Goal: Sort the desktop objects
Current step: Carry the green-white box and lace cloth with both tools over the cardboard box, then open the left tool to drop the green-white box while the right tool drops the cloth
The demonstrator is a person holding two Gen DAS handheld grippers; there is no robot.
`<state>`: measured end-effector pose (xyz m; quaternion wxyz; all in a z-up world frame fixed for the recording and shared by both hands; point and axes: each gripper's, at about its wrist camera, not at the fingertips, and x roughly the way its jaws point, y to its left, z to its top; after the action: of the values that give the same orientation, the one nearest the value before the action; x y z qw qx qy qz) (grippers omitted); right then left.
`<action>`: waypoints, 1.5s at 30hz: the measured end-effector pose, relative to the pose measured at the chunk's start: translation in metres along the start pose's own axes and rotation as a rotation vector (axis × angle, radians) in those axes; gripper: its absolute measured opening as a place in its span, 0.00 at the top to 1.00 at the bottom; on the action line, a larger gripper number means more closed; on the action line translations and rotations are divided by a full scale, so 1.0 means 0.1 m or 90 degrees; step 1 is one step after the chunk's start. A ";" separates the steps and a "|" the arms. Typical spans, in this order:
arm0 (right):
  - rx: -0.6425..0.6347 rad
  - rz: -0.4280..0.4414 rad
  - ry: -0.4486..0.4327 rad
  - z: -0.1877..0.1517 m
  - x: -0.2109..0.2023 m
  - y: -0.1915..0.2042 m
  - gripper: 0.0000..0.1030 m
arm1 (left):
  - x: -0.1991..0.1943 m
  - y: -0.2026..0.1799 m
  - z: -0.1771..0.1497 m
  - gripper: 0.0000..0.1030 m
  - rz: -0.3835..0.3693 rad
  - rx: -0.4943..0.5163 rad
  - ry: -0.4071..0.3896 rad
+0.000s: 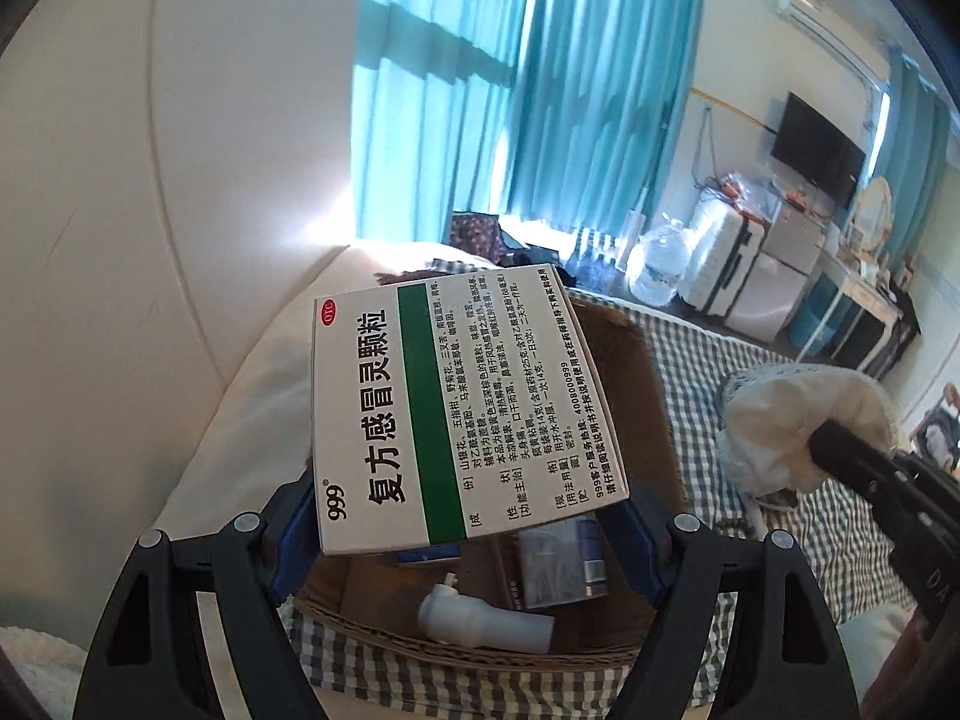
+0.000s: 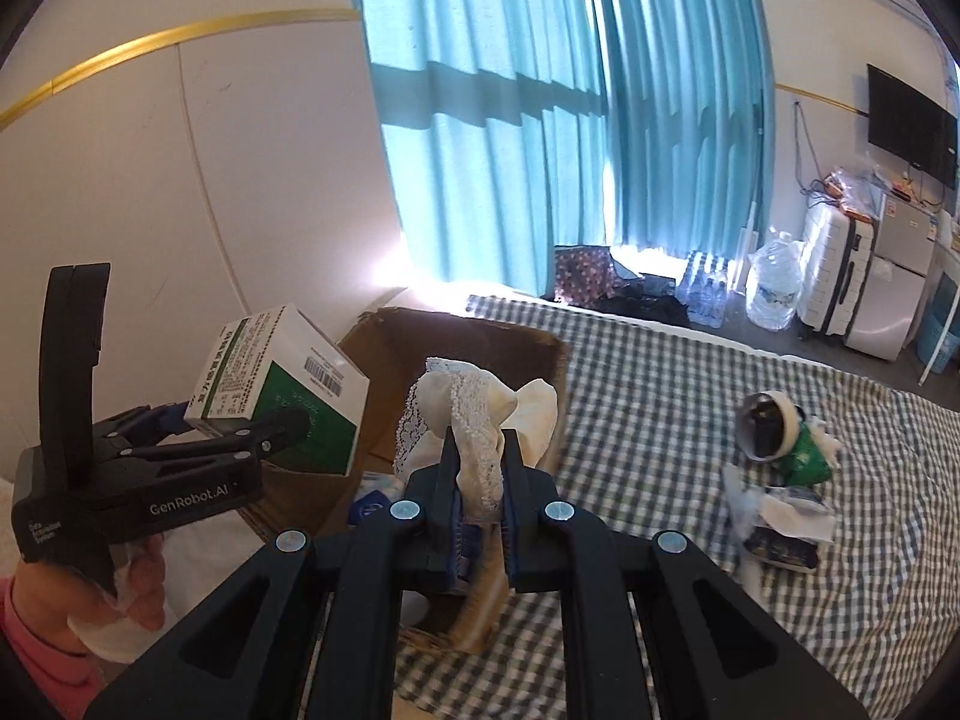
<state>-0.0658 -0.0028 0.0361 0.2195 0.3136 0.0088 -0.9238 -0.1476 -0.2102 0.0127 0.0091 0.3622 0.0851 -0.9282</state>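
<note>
My left gripper is shut on a white and green medicine box and holds it above an open cardboard box on the checked bed cover. The medicine box also shows in the right wrist view, above the cardboard box. My right gripper is shut on a white lace cloth, held over the cardboard box's near edge. The cloth shows in the left wrist view at the right. Inside the cardboard box lie a white plastic bottle and a clear packet.
A pile of small items, a green packet and crumpled white paper, lies on the checked cover to the right. A white pillow lies left of the cardboard box. A water jug, suitcase and teal curtains stand beyond the bed.
</note>
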 end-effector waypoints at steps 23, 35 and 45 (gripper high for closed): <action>0.056 -0.005 -0.033 0.22 0.21 0.08 0.40 | 0.16 -0.09 -0.11 0.06 -0.021 0.047 0.038; 0.131 -0.132 -0.051 0.00 -0.96 -0.96 0.40 | -0.26 -1.05 -0.45 0.06 -0.090 0.098 0.071; 0.240 -0.193 -0.026 -0.61 -1.19 -1.98 0.36 | -0.20 -1.96 -0.86 0.05 -0.090 0.131 0.093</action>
<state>-0.0278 0.2332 0.0330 0.0164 0.3254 -0.1212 -0.9376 -0.0906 -0.0039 -0.0068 -0.0999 0.4211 0.0156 -0.9013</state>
